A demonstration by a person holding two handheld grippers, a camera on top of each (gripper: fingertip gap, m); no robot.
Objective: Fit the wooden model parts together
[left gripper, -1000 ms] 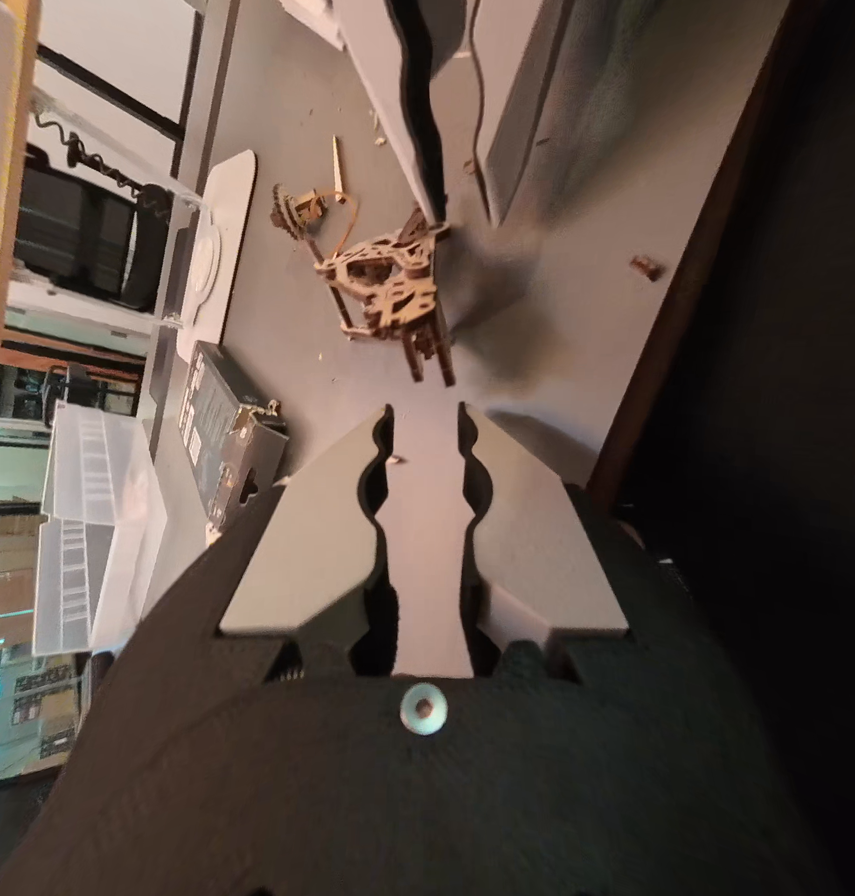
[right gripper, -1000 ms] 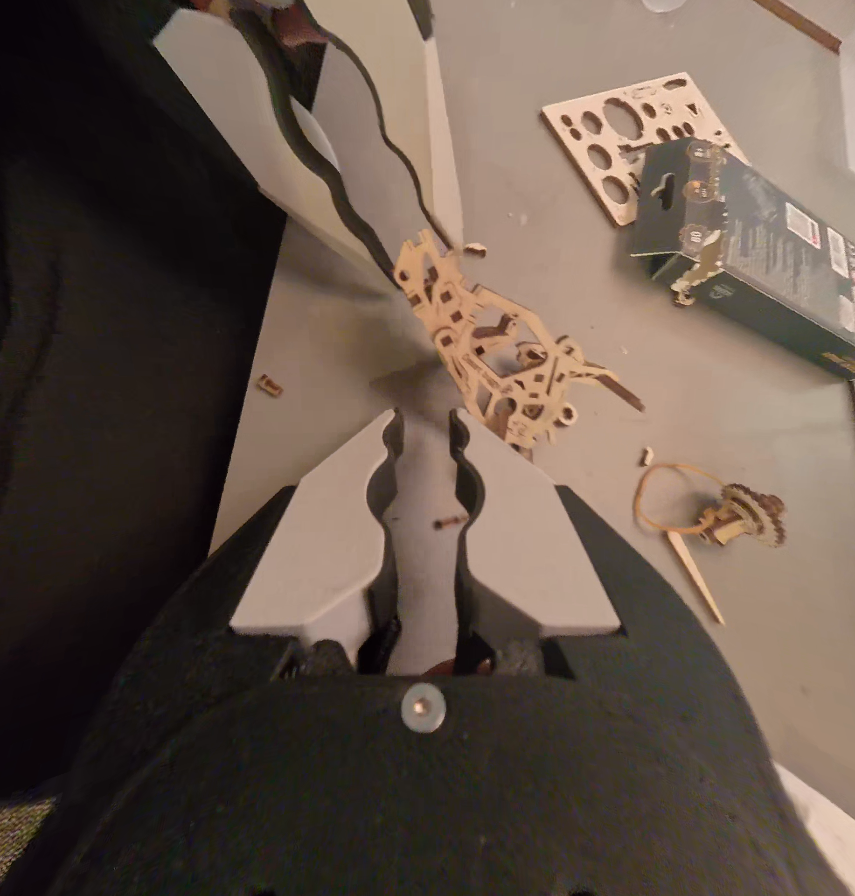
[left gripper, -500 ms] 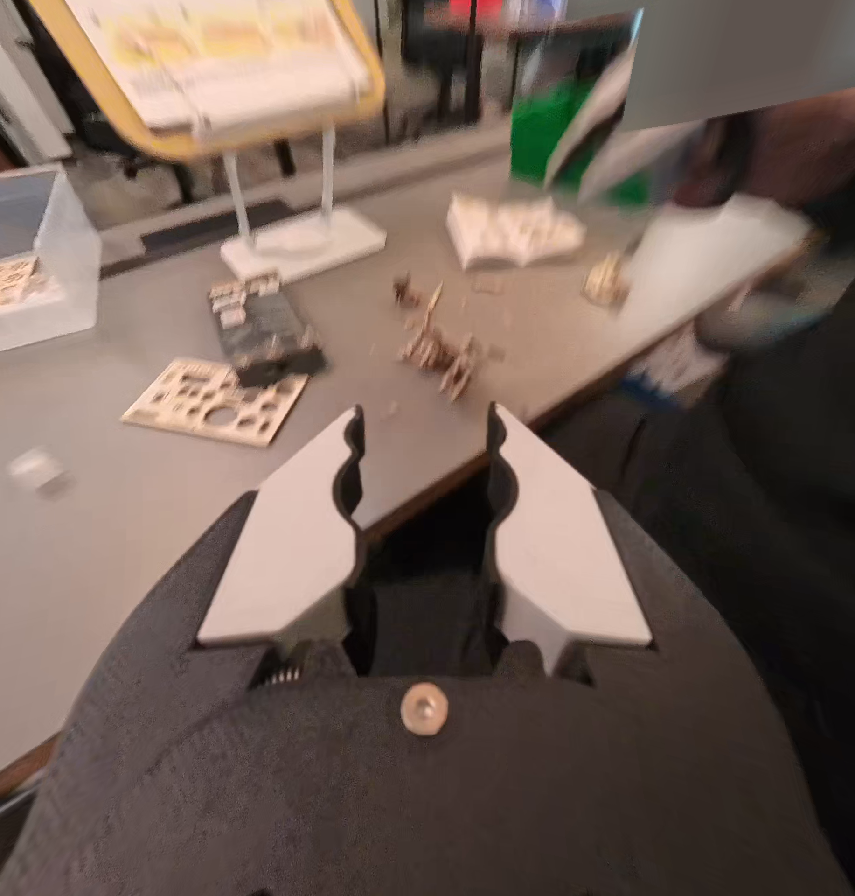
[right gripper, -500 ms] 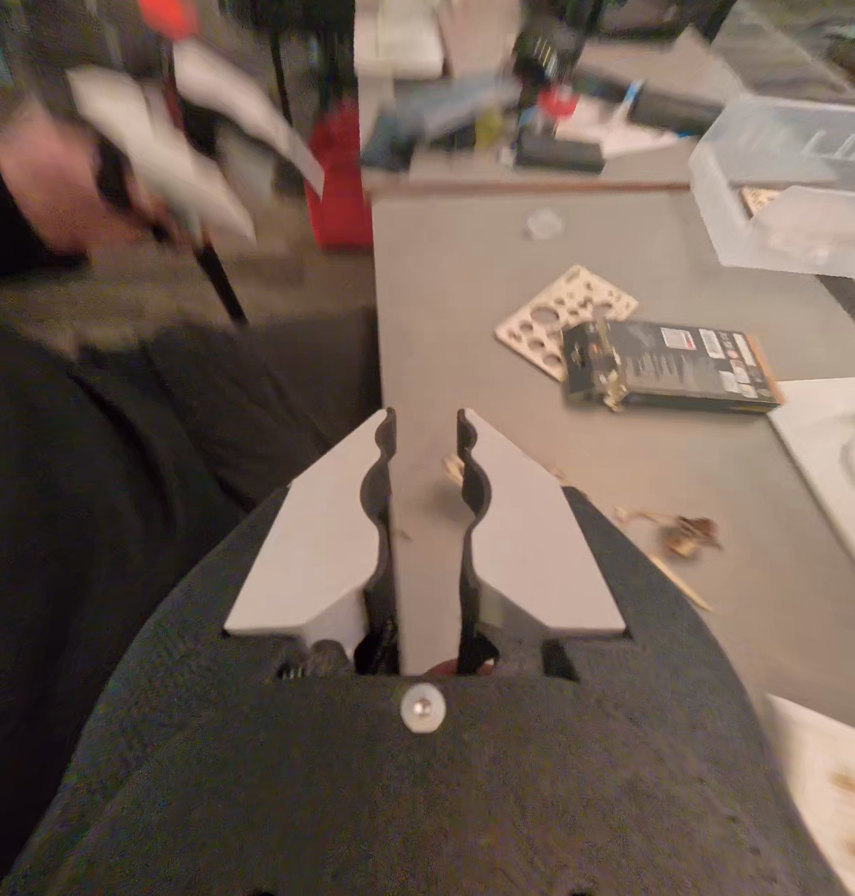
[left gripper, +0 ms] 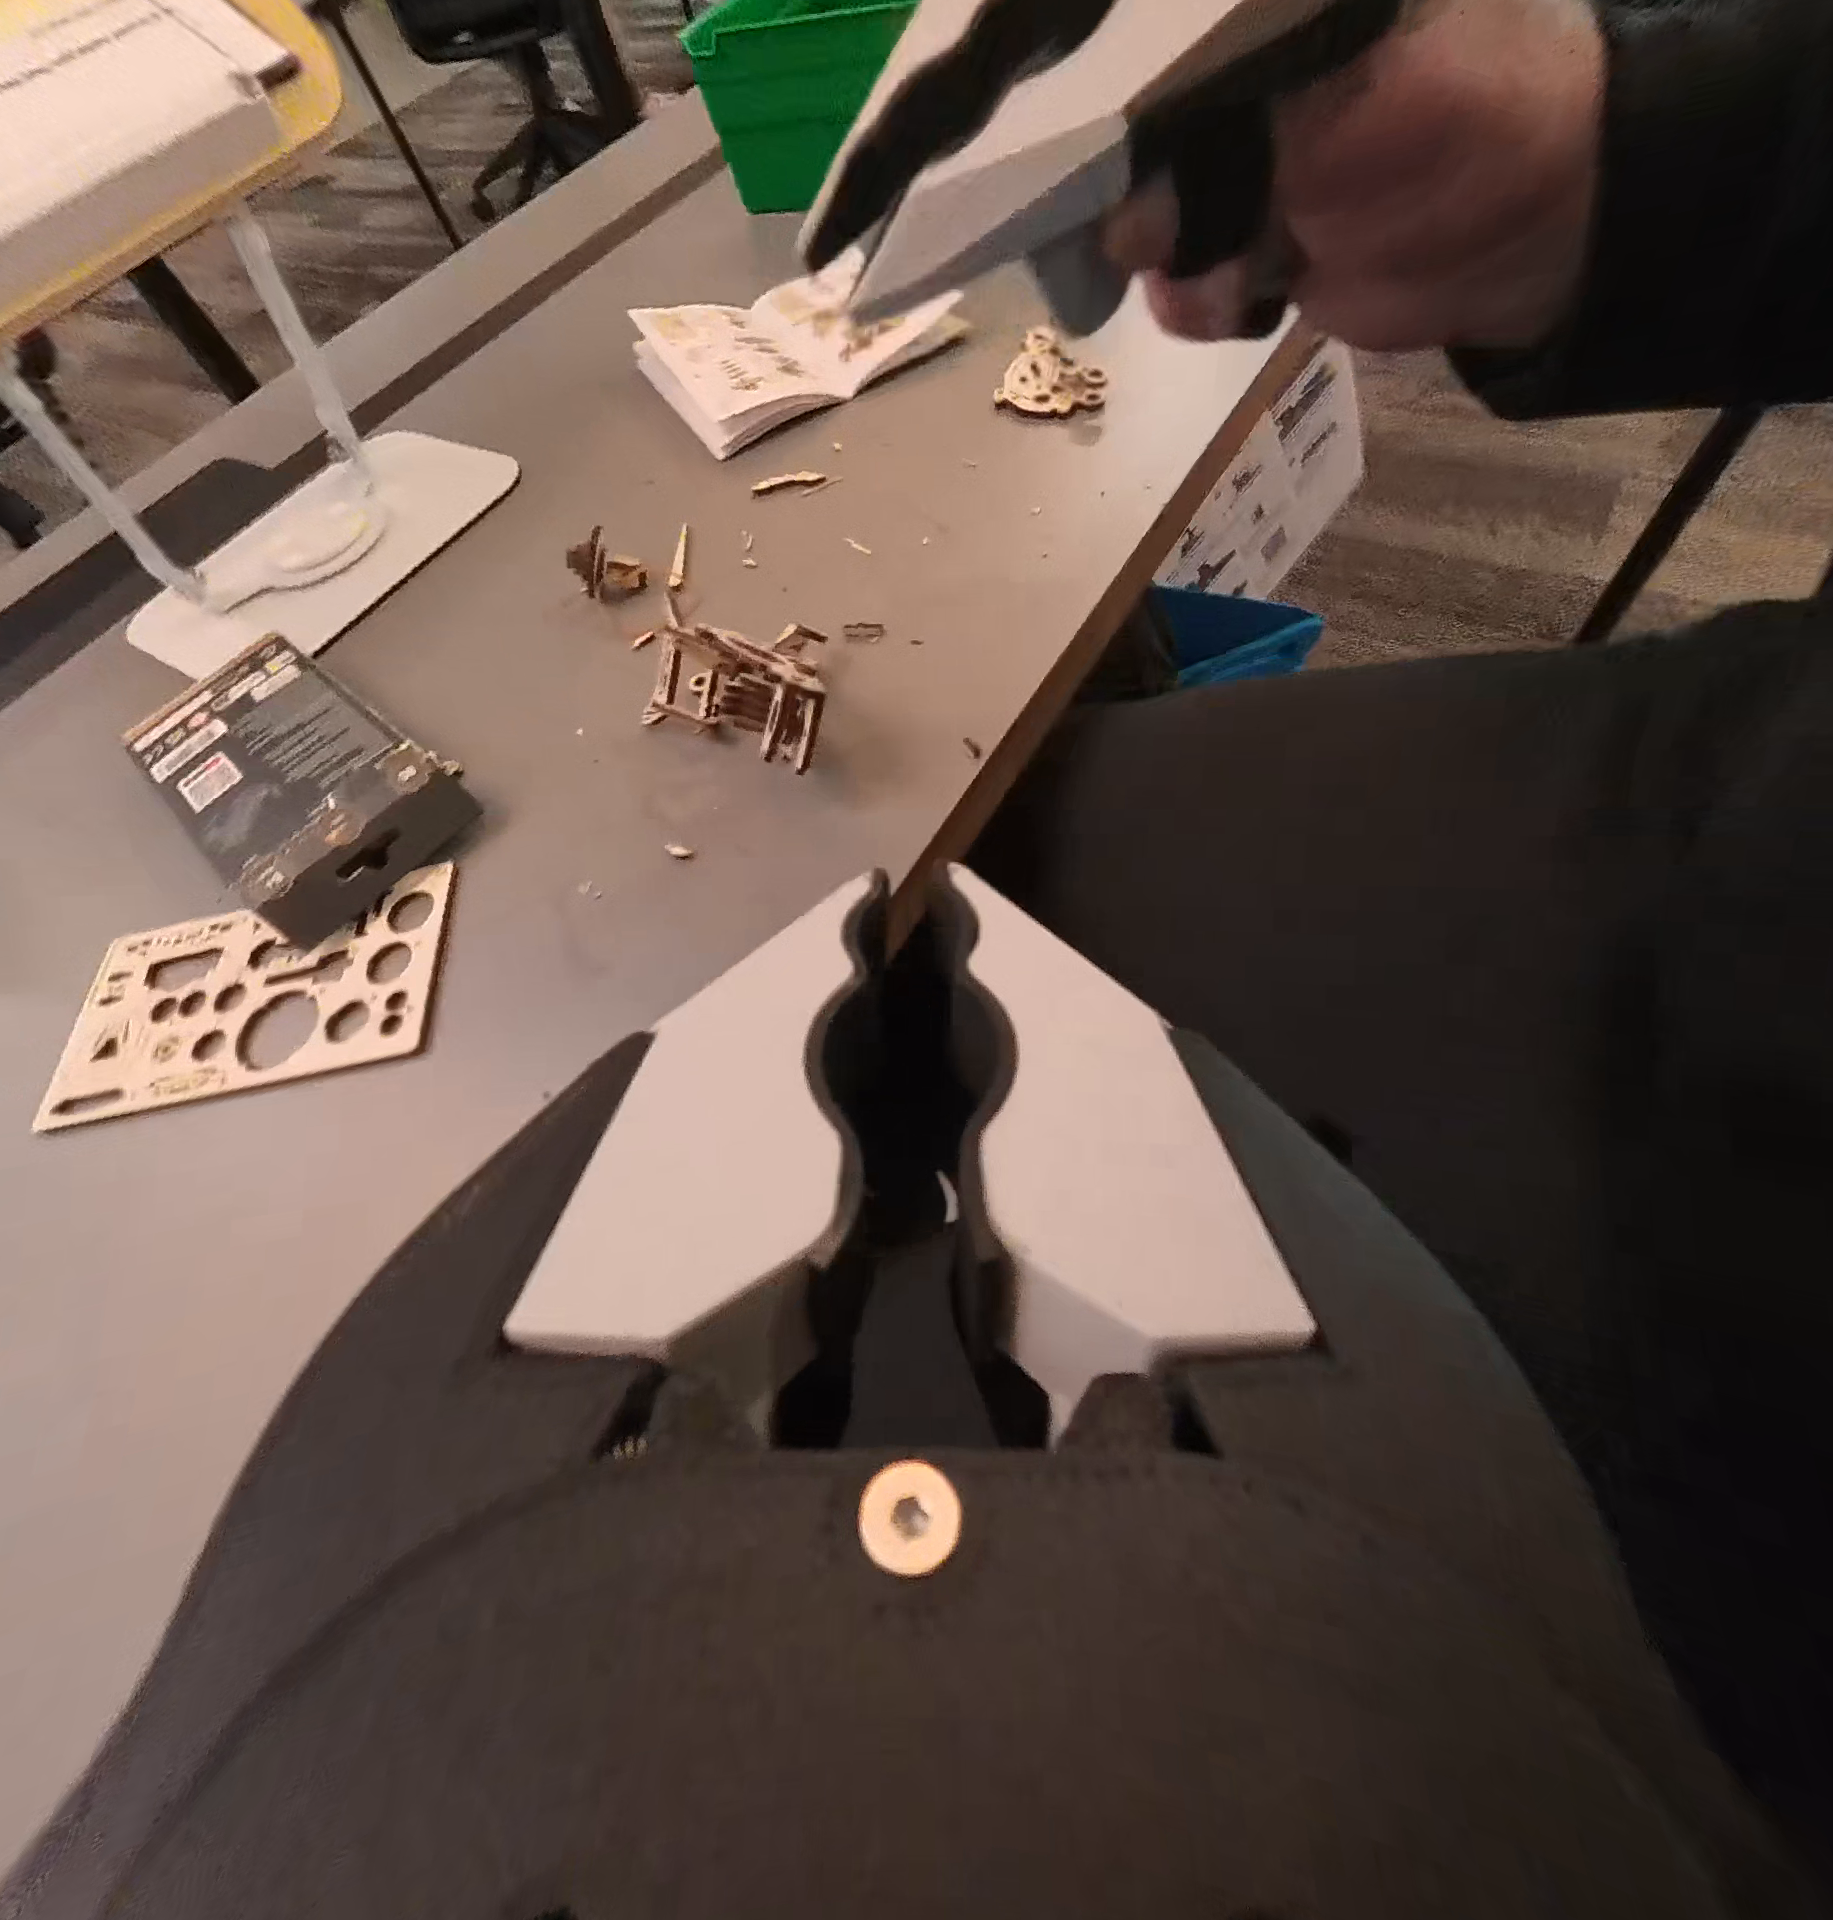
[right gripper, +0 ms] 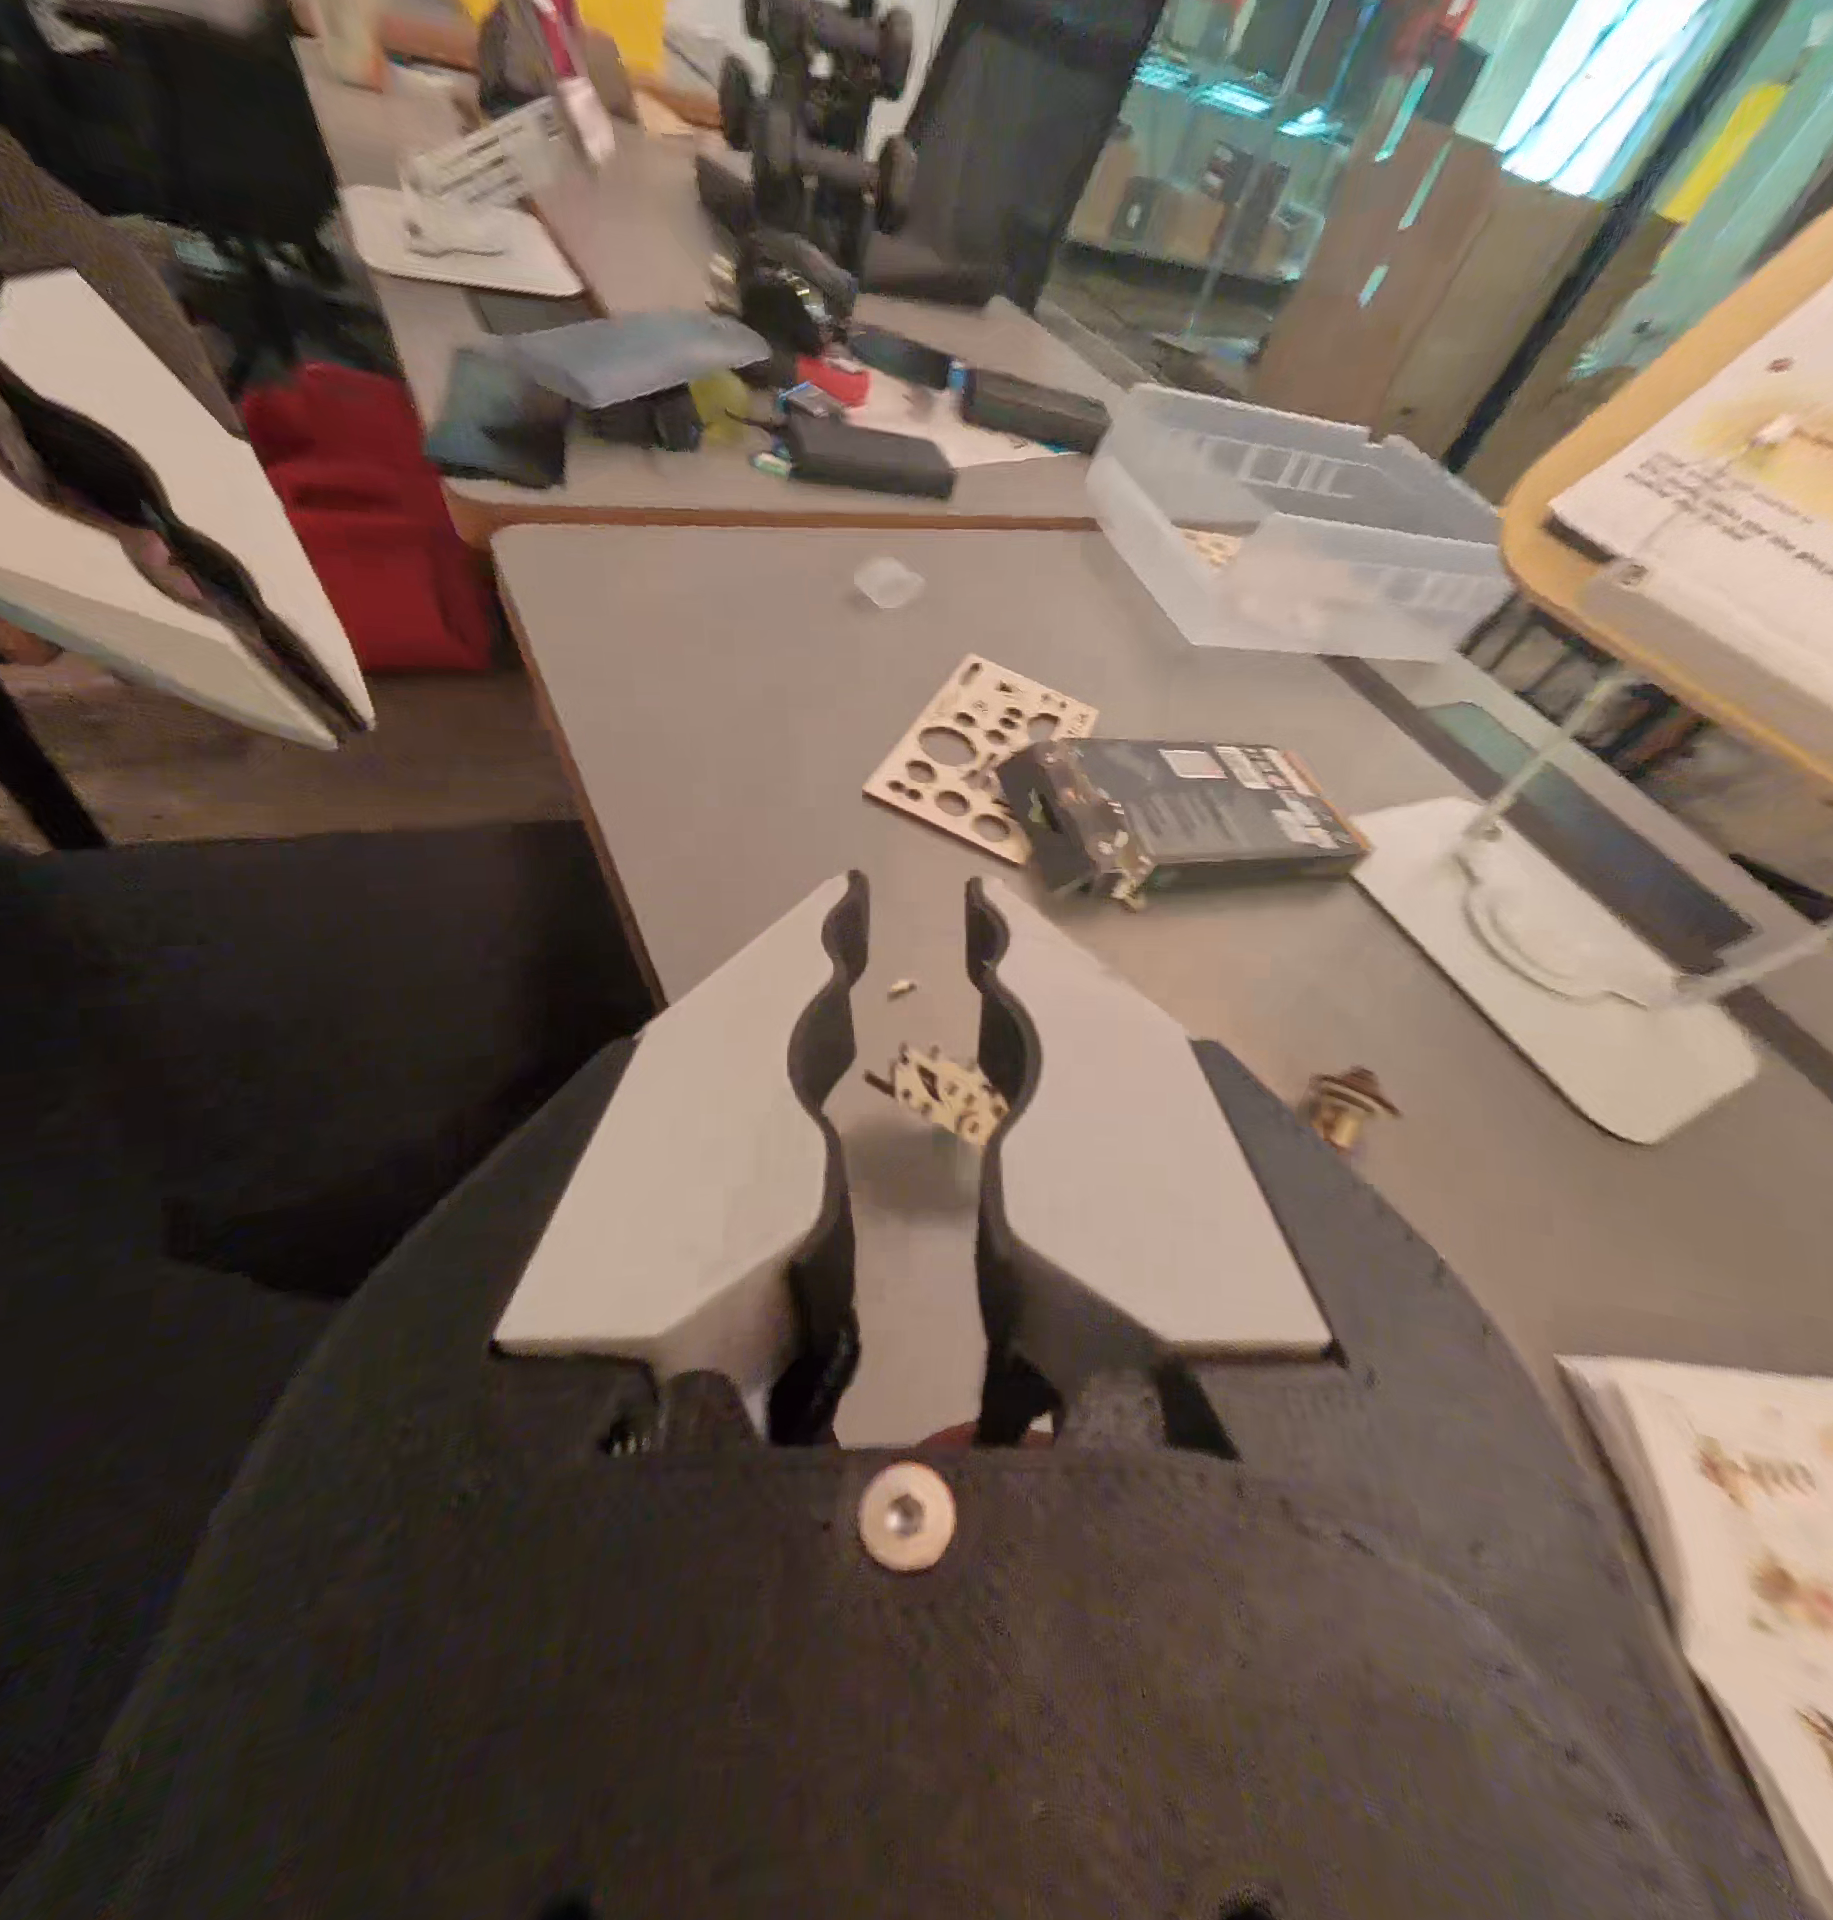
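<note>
pale laser-cut wooden model assembly [left gripper: 737, 688], open lattice frame w/ slots, lies tipped on its side on grey table [left gripper: 268, 1299], well ahead of left claw [left gripper: 912, 894], nothing gripping it. small wooden gear sub-part [left gripper: 602, 564] just beyond it, w/ thin pointed wooden stick [left gripper: 679, 542] beside. flat rounded wooden cut-out piece [left gripper: 1049, 376] farther off, under right claw [left gripper: 839, 244].
</note>
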